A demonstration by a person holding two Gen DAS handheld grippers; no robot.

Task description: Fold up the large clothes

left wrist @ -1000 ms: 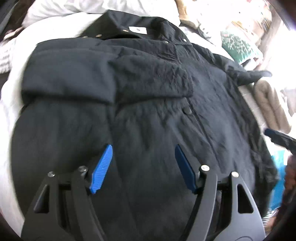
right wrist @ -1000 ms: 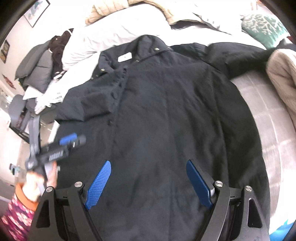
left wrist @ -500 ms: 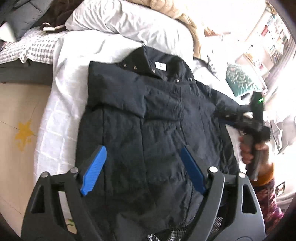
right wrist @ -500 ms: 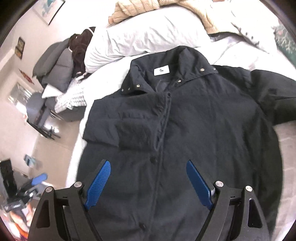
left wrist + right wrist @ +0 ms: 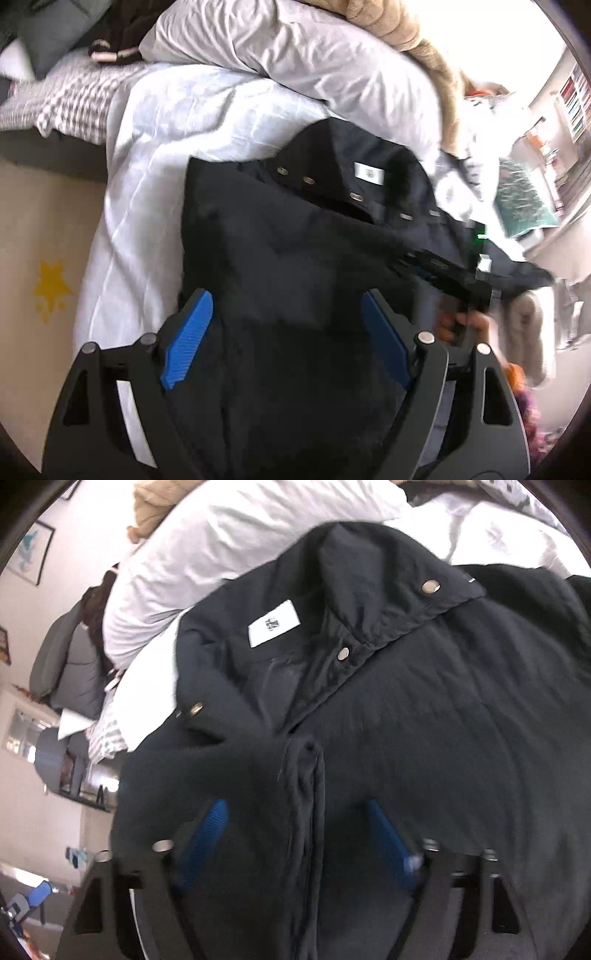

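jacket (image 5: pixel 295 277) lay flat on the bed (image 5: pixel 177 110), 1 sleeve folded in | left gripper (image 5: pixel 284 339) and right gripper (image 5: pixel 295 838) both spread, holding nothing | next up, probably: grab other sleeve

Blown-out daylight (upper right); motion blur

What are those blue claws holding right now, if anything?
Nothing. The left gripper and the right gripper both have their jaws spread open above the black jacket, gripping no part of it.

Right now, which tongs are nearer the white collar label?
Right. The right tongs hang over the jacket front just below the label; the left tongs sit farther down.
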